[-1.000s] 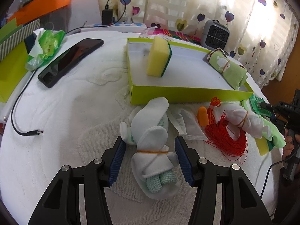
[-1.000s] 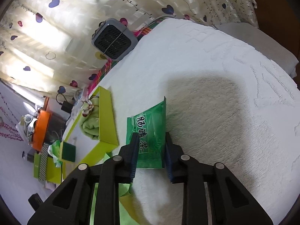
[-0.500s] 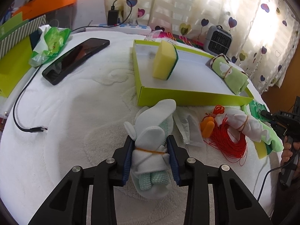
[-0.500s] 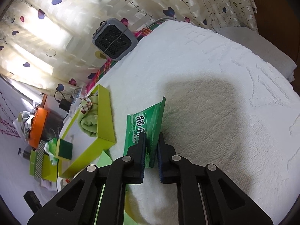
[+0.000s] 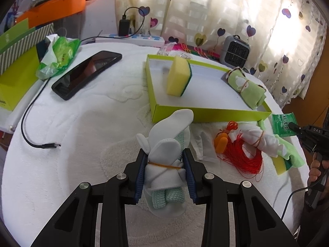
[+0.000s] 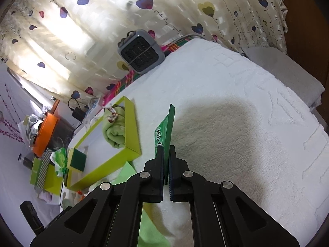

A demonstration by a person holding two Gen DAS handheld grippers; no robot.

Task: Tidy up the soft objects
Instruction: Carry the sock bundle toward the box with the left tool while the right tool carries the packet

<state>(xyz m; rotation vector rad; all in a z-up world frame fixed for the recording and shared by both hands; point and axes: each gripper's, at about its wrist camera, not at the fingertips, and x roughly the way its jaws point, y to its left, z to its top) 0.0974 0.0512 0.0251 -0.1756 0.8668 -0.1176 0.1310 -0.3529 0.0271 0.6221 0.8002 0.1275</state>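
Although both claws are already engaged, handling is being judged here from how the items sit. The left claw (image 5: 164, 170) is being held clamped on the white sock bundle (image 5: 167, 156), its pads pressing the sides just at the elastic band; the bundle is resting on the white towel (image 5: 92, 123) in front of the green tray (image 5: 205, 111). The bundle is being judged light, soft and compressible. The banded waist is being taken as the best hold, since the loose toe ends are likely to flop.

The right claw (image 6: 166, 154) has just been closing and is now being held shut on the edge of the green packet (image 6: 165, 127), which is standing on edge above the towel, just beside the tray's corner. The packet is being judged thin, very light and slick; a pinch near one edge is being considered liable to let it swivel.

Inside the tray, a yellow sponge (image 5: 178, 78) and a rolled green cloth (image 5: 246, 88) are lying well apart. Near the sock bundle, red string (image 5: 242, 158) and a tied white roll (image 5: 259, 140) are lying loose, and snagging is being noted as a risk.

The towel is being noted as plush over what is being taken for a desk. A phone (image 5: 86, 74), a small heater (image 5: 235, 51) and heart-print curtains (image 5: 267, 20) are being noted behind.
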